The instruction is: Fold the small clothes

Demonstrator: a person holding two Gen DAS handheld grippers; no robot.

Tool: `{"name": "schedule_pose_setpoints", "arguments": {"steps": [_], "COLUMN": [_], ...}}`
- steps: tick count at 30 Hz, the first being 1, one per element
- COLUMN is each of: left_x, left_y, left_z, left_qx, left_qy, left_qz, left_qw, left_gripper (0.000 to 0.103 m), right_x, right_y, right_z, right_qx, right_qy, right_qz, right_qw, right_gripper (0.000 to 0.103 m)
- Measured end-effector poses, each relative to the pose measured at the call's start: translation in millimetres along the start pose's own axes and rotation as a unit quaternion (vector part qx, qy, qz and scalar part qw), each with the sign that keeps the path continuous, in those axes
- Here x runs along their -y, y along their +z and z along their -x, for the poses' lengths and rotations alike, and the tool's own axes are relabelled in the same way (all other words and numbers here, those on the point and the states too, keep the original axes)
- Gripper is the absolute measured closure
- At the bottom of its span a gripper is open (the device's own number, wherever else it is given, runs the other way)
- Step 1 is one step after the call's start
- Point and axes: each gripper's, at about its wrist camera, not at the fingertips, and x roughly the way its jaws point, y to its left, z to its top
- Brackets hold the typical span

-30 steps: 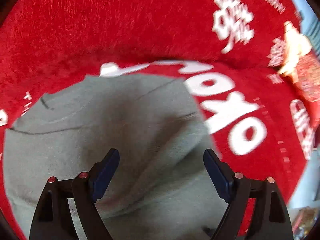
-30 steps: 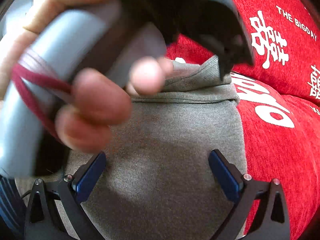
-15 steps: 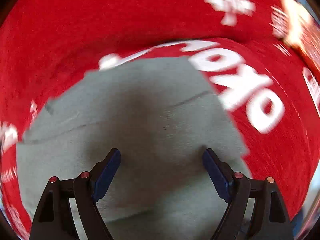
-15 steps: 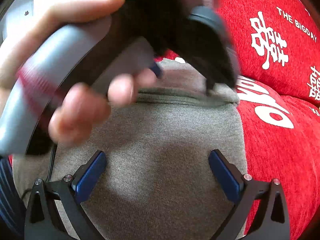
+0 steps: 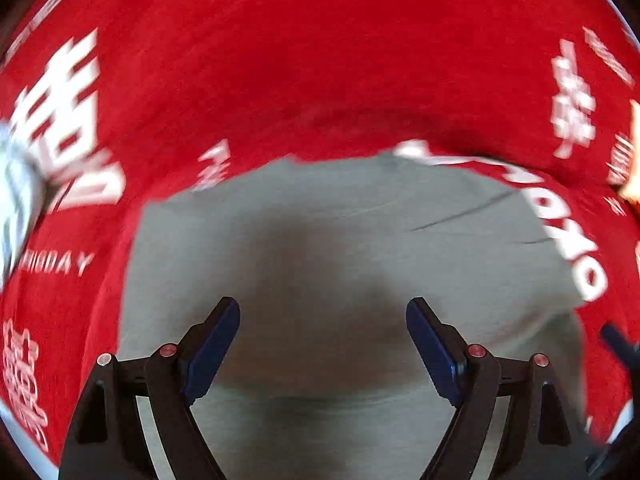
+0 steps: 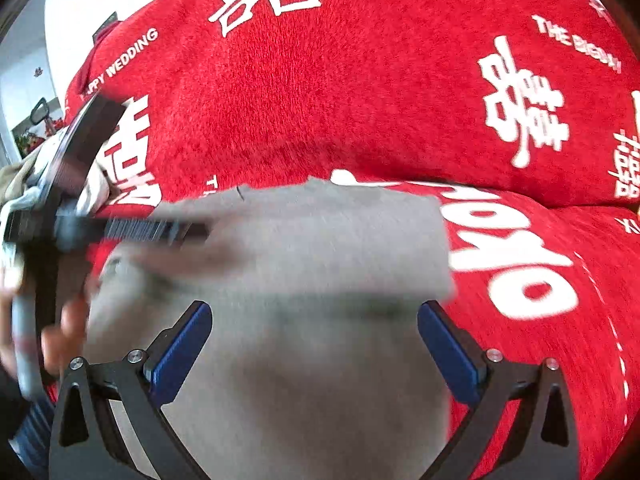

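A small grey knit garment (image 5: 332, 248) (image 6: 320, 264) lies folded flat on a red cover (image 5: 320, 60) (image 6: 340, 100) printed with white characters. My left gripper (image 5: 323, 320) hovers over the garment's near half, open, nothing between its blue pads. My right gripper (image 6: 314, 328) is also open above the garment, nothing held. In the right wrist view the left gripper (image 6: 132, 230) appears blurred at the left, over the garment's left edge, with a hand (image 6: 60, 332) on its grey handle. A fold line crosses the garment's far part.
The red cover rises into a cushioned back behind the garment. A pale wall (image 6: 80, 4) and a framed picture (image 6: 34, 136) show at the far left of the right wrist view. A blurred white object (image 5: 16, 196) sits at the left edge of the left wrist view.
The left gripper swept leftward off the garment's middle, so the hand no longer blocks the right wrist view. The right gripper lifted slightly. Both stayed open; the garment lies as before.
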Motion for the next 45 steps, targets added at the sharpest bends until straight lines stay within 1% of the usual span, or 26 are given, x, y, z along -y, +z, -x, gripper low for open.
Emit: {"name": "schedule_pose_setpoints", "arguments": {"steps": [1, 4, 5, 6, 7, 10, 11, 12, 13, 14, 15, 17, 19, 20, 21, 22, 23, 25, 28, 31, 37, 39, 40, 45], "left_x": [-7.7, -24.1, -30.1, -36.4, -38.4, -37.8, -37.2, -43.2, -43.0, -41.8, -40.9, -38.8, -38.8, -38.4, -38.4, -38.9, -38.9, -40.1, -41.1, -42.7, -47.7, -50.2, -50.6, -52.2], "left_y": [-3.2, -12.1, -14.4, -17.0, -17.2, -14.9, -16.0, -18.7, -23.4, -30.2, -35.8, -51.4, -66.7, -77.4, -84.9, -93.2, -102.7, -112.8, -129.8, -148.8, -177.1, -184.8, -188.3, -212.0], "left_z": [-4.8, -25.0, -33.6, -34.8, -35.4, -33.0, -26.6, -19.0, -15.6, -15.0, -14.0, -4.7, 0.6, 1.1, 1.7, 5.1, 10.8, 17.3, 26.6, 36.0, 51.0, 55.6, 55.7, 65.4], "left_qx": [-0.005, -0.019, -0.026, -0.023, -0.017, -0.016, -0.008, 0.000, 0.002, -0.002, -0.001, 0.021, 0.021, 0.020, 0.018, 0.028, 0.041, 0.045, 0.056, 0.067, 0.076, 0.080, 0.073, 0.074], "left_qy": [0.007, 0.026, 0.027, 0.022, 0.020, 0.020, 0.018, 0.007, -0.007, -0.011, -0.002, 0.014, 0.008, 0.009, 0.011, 0.012, 0.013, 0.011, 0.011, 0.018, 0.014, 0.011, 0.006, 0.000], "left_qz": [0.006, 0.021, 0.025, 0.027, 0.027, 0.019, 0.020, 0.023, 0.025, 0.022, 0.018, 0.005, 0.003, 0.001, -0.001, -0.002, -0.003, -0.001, -0.004, -0.004, 0.000, 0.006, 0.007, 0.004], "left_qw": [0.9999, 0.9993, 0.9990, 0.9991, 0.9993, 0.9995, 0.9996, 0.9997, 0.9997, 0.9997, 0.9998, 0.9997, 0.9997, 0.9998, 0.9998, 0.9995, 0.9991, 0.9989, 0.9983, 0.9976, 0.9970, 0.9967, 0.9973, 0.9973], "left_gripper": [0.017, 0.017, 0.015, 0.011, 0.009, 0.009, 0.009, 0.009, 0.009, 0.009, 0.009, 0.009, 0.009, 0.009, 0.009, 0.009, 0.009, 0.009, 0.008, 0.002, 0.001, 0.001, 0.001, 0.001], "right_x": [-1.8, -1.1, 3.1, 5.6, 5.2, 0.2, -3.3, -6.6, -9.9, -13.5, -18.4, -29.2, -37.5, -42.1, -46.0, -48.3, -48.5, -48.8, -53.1, -56.3, -64.4, -64.5, -64.8, -69.0], "right_y": [6.4, 17.8, 17.7, 17.0, 17.3, 25.0, 26.5, 26.4, 24.7, 21.1, 16.9, 4.4, -11.3, -23.5, -29.9, -34.8, -39.4, -49.2, -62.9, -80.4, -115.2, -123.4, -127.1, -143.0], "right_z": [-11.4, -56.4, -76.3, -88.5, -94.3, -99.0, -95.2, -89.8, -83.5, -77.6, -74.7, -68.5, -68.6, -70.4, -63.8, -58.2, -54.1, -43.0, -28.1, -12.4, 18.5, 24.9, 28.6, 41.3], "right_qx": [-0.010, -0.065, -0.097, -0.112, -0.109, -0.124, -0.123, -0.111, -0.101, -0.096, -0.096, -0.099, -0.109, -0.118, -0.098, -0.090, -0.095, -0.088, -0.072, -0.052, -0.011, -0.012, -0.011, -0.018], "right_qy": [0.003, -0.005, -0.026, -0.050, -0.071, -0.090, -0.096, -0.093, -0.082, -0.070, -0.070, -0.073, -0.072, -0.081, -0.090, -0.091, -0.089, -0.088, -0.092, -0.089, -0.091, -0.088, -0.087, -0.091], "right_qz": [-0.004, -0.019, -0.023, -0.019, -0.006, -0.004, -0.005, -0.006, -0.011, -0.014, -0.012, 0.000, 0.012, 0.023, 0.033, 0.035, 0.029, 0.026, 0.031, 0.031, 0.056, 0.045, 0.042, 0.052], "right_qw": [1.000, 0.998, 0.995, 0.992, 0.992, 0.988, 0.988, 0.989, 0.991, 0.993, 0.993, 0.992, 0.991, 0.989, 0.991, 0.991, 0.991, 0.992, 0.993, 0.994, 0.994, 0.995, 0.995, 0.994], "right_gripper": [0.000, 0.000, 0.001, 0.001, 0.001, 0.001, 0.000, 0.000, 0.000, 0.000, 0.000, 0.000, 0.000, 0.001, 0.001, 0.001, 0.001, 0.001, 0.001, 0.001, 0.000, 0.001, 0.001, 0.001]}}
